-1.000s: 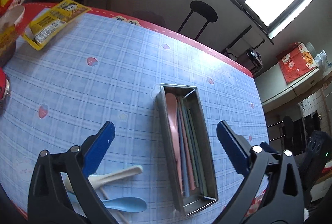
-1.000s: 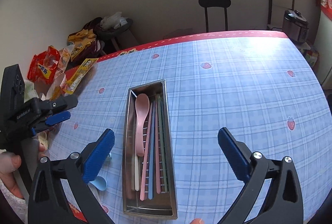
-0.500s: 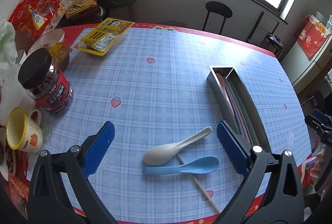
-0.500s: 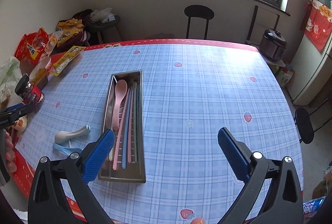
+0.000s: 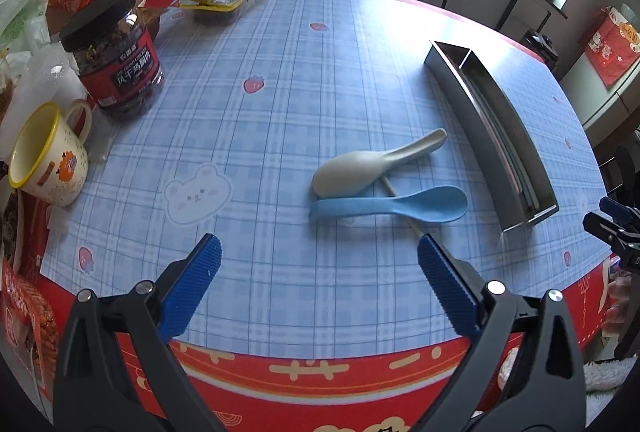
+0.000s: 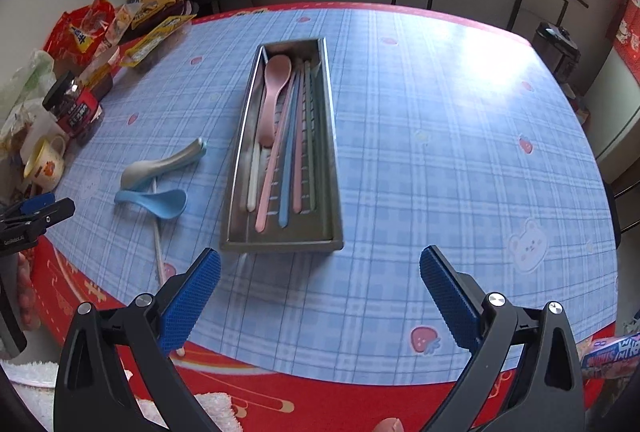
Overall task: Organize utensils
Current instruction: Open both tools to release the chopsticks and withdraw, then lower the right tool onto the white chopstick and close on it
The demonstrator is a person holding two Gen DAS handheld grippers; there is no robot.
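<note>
Both grippers retreated; tray [image 6: 334, 167] holds pink spoon [image 6: 272, 91], chopsticks [image 6: 286, 167].

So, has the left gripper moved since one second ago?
Yes. The left gripper has drawn back: the metal tray, between its fingers before, is now far right.

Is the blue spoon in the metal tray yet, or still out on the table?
Out. The blue spoon lies on the tablecloth left of the metal tray, across a chopstick, beside the white spoon.
</note>
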